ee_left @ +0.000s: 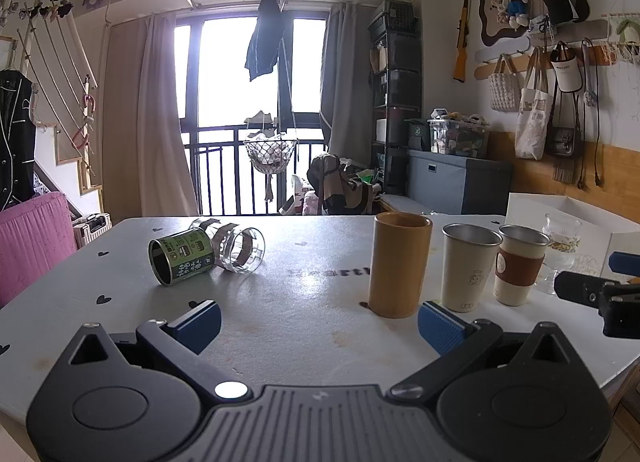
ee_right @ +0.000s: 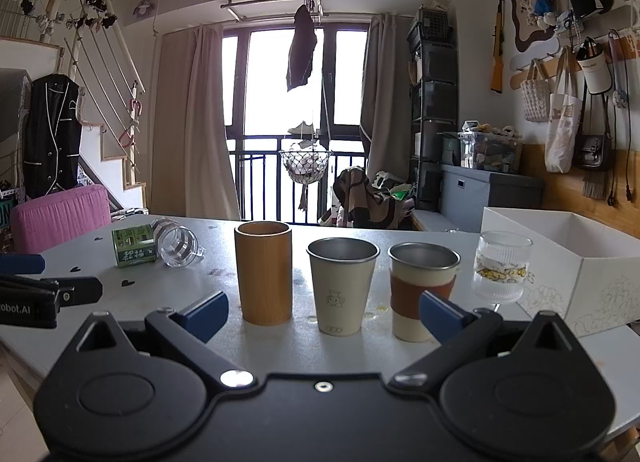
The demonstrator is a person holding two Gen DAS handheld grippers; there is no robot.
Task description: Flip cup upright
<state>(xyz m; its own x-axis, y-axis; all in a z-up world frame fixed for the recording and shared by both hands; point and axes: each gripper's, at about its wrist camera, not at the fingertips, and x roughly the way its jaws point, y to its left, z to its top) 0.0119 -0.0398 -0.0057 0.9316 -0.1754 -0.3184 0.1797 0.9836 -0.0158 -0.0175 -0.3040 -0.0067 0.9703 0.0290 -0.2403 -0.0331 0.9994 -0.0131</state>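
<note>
The green cup (ee_left: pixel 182 257) lies tipped over, touching a glass mug (ee_left: pixel 240 249), probably tipped too. Both grippers, left (ee_left: pixel 318 324) and right (ee_right: pixel 324 312), hang wide apart. Grab the green cup's side, then turn slowly.

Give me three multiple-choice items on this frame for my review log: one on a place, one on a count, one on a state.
1. What lies right beside the green cup?
A. the clear glass mug
B. the white box
C. a spoon

2. How many cups stand upright in the row?
A. two
B. four
C. six

3. How is the left gripper?
A. shut on a cup
B. open, holding nothing
C. out of view

Answers: 1 A, both lie tipped together at the table's far left. 2 B, bamboo cup, cream steel cup, sleeved cup, stemmed glass. 3 B, its fingers stand apart over bare table.
</note>
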